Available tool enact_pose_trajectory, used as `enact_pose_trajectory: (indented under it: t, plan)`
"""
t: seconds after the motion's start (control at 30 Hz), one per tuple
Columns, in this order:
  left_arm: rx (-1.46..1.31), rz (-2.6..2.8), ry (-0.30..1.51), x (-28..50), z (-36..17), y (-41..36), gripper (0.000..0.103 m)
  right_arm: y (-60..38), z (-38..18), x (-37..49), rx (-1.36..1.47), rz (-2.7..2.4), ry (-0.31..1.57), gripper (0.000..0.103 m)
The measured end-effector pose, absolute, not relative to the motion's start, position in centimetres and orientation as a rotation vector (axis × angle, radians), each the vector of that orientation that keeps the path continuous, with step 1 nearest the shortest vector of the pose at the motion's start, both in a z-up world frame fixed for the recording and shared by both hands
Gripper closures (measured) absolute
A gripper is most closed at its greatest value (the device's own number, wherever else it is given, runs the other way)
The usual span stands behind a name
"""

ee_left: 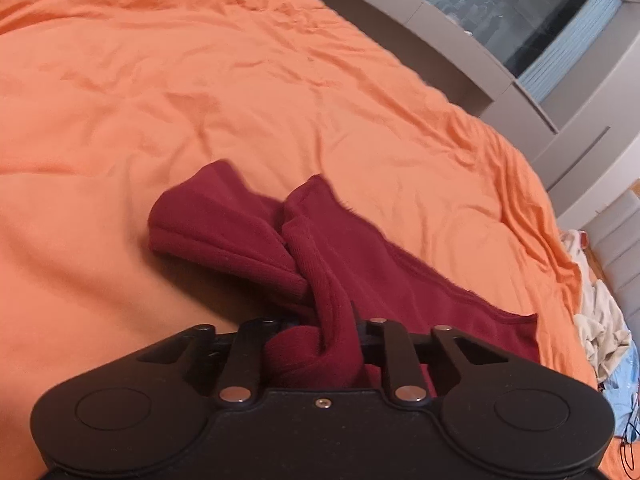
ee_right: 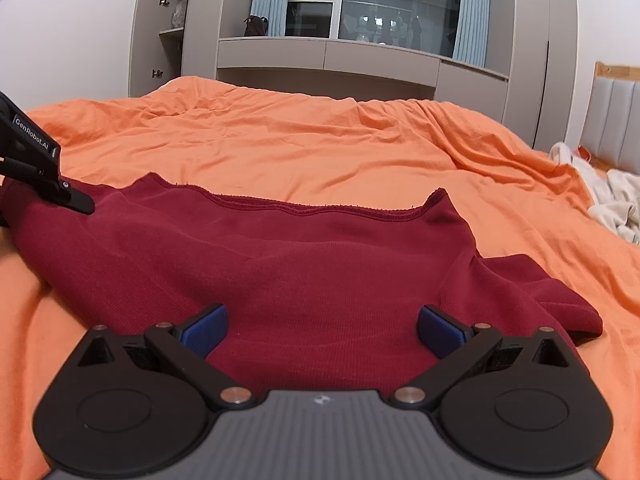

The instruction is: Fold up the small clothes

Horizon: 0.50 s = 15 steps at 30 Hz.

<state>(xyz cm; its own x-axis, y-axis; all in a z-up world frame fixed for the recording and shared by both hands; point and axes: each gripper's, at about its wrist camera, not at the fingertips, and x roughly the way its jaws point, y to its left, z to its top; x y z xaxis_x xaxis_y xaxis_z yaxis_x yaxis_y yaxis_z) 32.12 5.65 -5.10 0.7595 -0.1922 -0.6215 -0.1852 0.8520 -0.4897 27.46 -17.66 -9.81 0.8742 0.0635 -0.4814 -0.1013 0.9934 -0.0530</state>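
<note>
Red garment (ee_right: 304, 264) lying crosswise, hem away, corner bunched in left tool (ee_left: 316, 344)

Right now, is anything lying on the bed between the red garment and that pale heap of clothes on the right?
No. In the right wrist view, only bare orange bedsheet separates the red garment from the pale clothes.

Wide, rumpled orange bedding (ee_right: 280, 144) lies open beyond the dark red garment (ee_right: 304, 264); a heap of pale clothes (ee_right: 612, 200) crowds its right edge
</note>
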Motion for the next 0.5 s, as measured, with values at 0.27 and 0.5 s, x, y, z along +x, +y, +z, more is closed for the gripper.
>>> enact_pose_trajectory:
  t: [0.27,0.5]
  plan:
    - [-0.329,-0.139,0.674,34.4,-0.9,1.5,0.085,-22.1,-6.7,26.4,0.128,0.109,0.557,0.000]
    - [-0.144,-0.299,0.680,37.3,2.6,-6.3,0.086,-25.1,-4.0,21.4,0.024,-0.007,0.541,0.000]
